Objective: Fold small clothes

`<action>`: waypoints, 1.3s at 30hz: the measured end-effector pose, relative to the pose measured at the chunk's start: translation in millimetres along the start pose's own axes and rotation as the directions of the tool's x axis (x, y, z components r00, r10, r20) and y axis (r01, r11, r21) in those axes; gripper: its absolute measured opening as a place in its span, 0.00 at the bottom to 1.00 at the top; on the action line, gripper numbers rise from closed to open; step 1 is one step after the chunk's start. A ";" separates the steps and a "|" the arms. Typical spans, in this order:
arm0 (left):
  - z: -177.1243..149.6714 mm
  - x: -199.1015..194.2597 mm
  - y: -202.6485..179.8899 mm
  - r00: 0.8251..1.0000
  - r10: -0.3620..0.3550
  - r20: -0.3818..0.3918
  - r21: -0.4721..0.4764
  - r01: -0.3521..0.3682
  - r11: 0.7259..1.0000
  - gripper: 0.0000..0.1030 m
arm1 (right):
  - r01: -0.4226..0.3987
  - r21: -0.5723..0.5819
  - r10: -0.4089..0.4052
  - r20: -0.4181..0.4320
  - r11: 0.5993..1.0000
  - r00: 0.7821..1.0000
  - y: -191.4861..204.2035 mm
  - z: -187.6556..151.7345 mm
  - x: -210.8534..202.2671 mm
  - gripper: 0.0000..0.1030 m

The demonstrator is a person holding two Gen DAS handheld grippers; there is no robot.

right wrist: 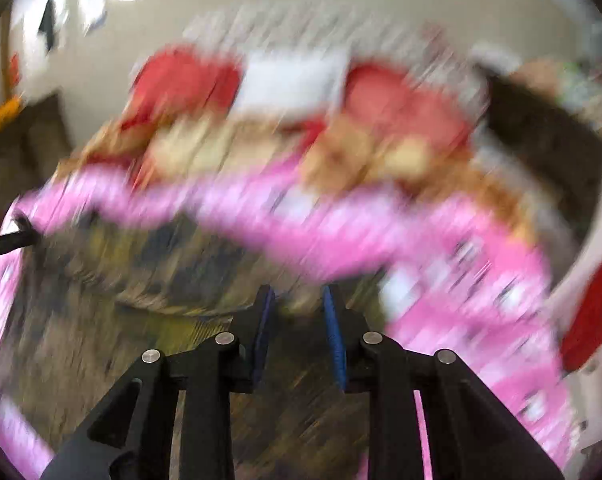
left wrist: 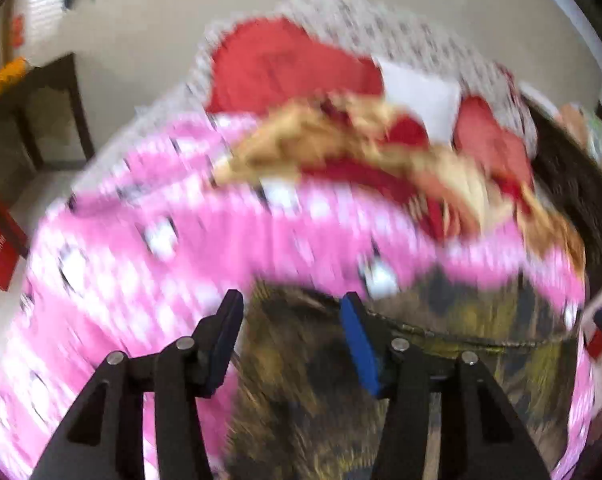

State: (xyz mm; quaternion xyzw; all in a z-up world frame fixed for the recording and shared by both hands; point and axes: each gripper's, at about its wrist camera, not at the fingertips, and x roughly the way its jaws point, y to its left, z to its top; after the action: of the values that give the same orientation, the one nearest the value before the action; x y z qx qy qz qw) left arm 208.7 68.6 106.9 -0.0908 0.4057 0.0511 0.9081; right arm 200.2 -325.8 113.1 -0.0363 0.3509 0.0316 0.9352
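Black linkage arms are filling the bottom of the left wrist view, and the left gripper (left wrist: 291,308) is standing with its jaws well apart, the blue pads (left wrist: 359,344) bare and nothing pinched between them. Beneath and beyond the gap, a camouflage-patterned garment (left wrist: 301,392) is lying across the lower middle of the frame, with a dark seam running toward the right edge. A pink printed cloth (left wrist: 141,248) is sweeping around it, from the lower left up through the centre and down the right side. Above the pink band, a tan and red patterned piece (left wrist: 341,148) is lying across the middle, and behind it red fabric (left wrist: 285,68) and a white patch (left wrist: 417,92) are sitting on a speckled grey cover (left wrist: 381,28) at the upper centre. A dark wooden table (left wrist: 53,108) is showing at the upper left. Everything is heavily blurred.

In the right wrist view, the right gripper (right wrist: 299,300) is holding its jaws only narrowly parted; the blur is hiding whether any cloth is caught between the pads (right wrist: 335,344), so I cannot tell if it has hold of anything. The camouflage garment (right wrist: 141,280) is spreading over the lower left and centre, directly under the fingers. The pink cloth (right wrist: 481,288) is arching across the middle and falling to the lower right. At the far left edge, a dark fingertip of the other gripper (right wrist: 21,232) is showing beside the pink fabric.
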 end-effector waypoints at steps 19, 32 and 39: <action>-72.6 40.7 -54.0 0.989 0.002 0.151 0.142 -0.024 0.990 0.83 | -0.034 0.210 0.050 -0.071 0.977 0.996 -6.3 -20.7 48.8 0.31; -64.4 33.8 -41.0 0.998 0.002 0.067 0.105 -0.009 0.994 0.85 | 0.051 0.078 -0.043 -0.101 0.996 0.994 3.6 -34.9 56.6 0.35; -117.7 -42.1 -77.5 0.991 -0.133 0.017 0.172 0.128 0.977 0.84 | -0.044 0.012 0.044 -0.048 0.999 0.998 56.2 -65.2 -45.6 0.43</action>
State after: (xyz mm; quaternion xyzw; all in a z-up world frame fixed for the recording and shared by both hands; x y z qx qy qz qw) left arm 107.9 -32.3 70.8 -0.0386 0.3889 -0.0421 0.9195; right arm 118.5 -277.3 91.5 -0.0242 0.3741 0.0495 0.9258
